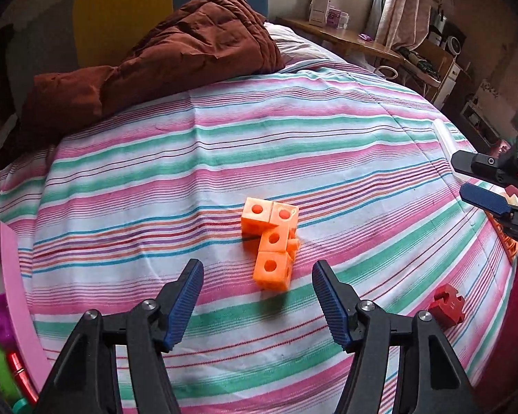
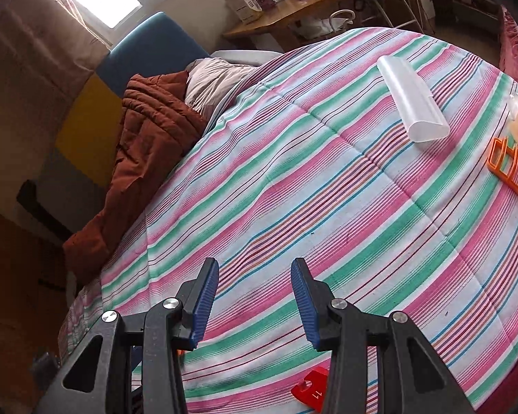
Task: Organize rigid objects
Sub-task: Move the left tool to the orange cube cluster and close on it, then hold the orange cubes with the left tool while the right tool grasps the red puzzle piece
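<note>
A cluster of joined orange cubes [image 1: 271, 241] with round holes lies on the striped bedspread [image 1: 224, 145], just beyond and between the fingers of my left gripper [image 1: 257, 270]. That gripper is open and holds nothing. A red block [image 1: 446, 305] rests on the spread to its right. My right gripper [image 2: 255, 269] is open over bare striped cloth, with nothing between its blue pads. The same red block [image 2: 312, 391] shows low beside its right finger. In the left wrist view the right gripper [image 1: 476, 181] enters at the right edge.
A brown quilt [image 1: 148, 58] is heaped at the head of the bed. A clear plastic case [image 2: 412, 98] and an orange rack [image 2: 512, 169] lie at the right side of the spread. A pink tray edge [image 1: 15, 289] with colourful toys sits at the left. A wooden desk [image 2: 286, 13] stands beyond.
</note>
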Demonstrator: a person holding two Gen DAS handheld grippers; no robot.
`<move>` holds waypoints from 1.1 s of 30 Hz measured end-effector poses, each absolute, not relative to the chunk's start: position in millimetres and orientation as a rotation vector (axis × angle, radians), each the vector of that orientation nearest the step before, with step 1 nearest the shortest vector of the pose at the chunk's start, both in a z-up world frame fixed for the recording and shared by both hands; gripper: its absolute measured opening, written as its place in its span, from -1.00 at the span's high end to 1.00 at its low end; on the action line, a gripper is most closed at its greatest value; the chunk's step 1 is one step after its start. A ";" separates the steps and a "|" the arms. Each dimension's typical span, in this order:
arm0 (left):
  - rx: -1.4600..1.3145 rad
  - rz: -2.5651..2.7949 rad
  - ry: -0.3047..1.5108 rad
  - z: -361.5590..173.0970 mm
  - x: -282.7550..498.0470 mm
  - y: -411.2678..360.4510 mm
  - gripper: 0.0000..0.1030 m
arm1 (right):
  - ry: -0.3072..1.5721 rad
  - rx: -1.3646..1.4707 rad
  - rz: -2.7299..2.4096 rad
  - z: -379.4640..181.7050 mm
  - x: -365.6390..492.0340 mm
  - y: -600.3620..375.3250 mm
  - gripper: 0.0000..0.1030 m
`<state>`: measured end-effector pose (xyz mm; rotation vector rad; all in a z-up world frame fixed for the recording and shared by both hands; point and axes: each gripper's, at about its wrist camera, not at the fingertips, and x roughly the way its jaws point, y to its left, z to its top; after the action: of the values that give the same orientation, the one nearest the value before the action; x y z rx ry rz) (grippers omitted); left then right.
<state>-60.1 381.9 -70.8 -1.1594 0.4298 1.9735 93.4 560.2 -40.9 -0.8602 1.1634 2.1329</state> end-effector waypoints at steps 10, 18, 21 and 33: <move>-1.179 1.933 0.408 -86.9 -72.6 399.8 0.48 | 1.150 -0.902 2.139 -44.3 86.1 555.5 0.15; -1.176 1.965 0.377 -86.5 -46.5 361.9 0.48 | 1.126 -0.925 2.127 -47.6 83.9 555.1 0.15; -1.159 1.977 0.382 -86.5 -31.7 343.1 0.48 | 1.130 -0.945 2.114 -51.1 82.5 555.7 0.15; -0.997 2.043 0.447 -90.4 12.3 298.3 0.48 | 1.092 -1.020 2.094 -57.0 77.1 553.9 0.15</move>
<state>12.3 298.3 -90.4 -0.9966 0.4471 2.0432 77.1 553.9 -57.0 -1.0195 1.0923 2.0935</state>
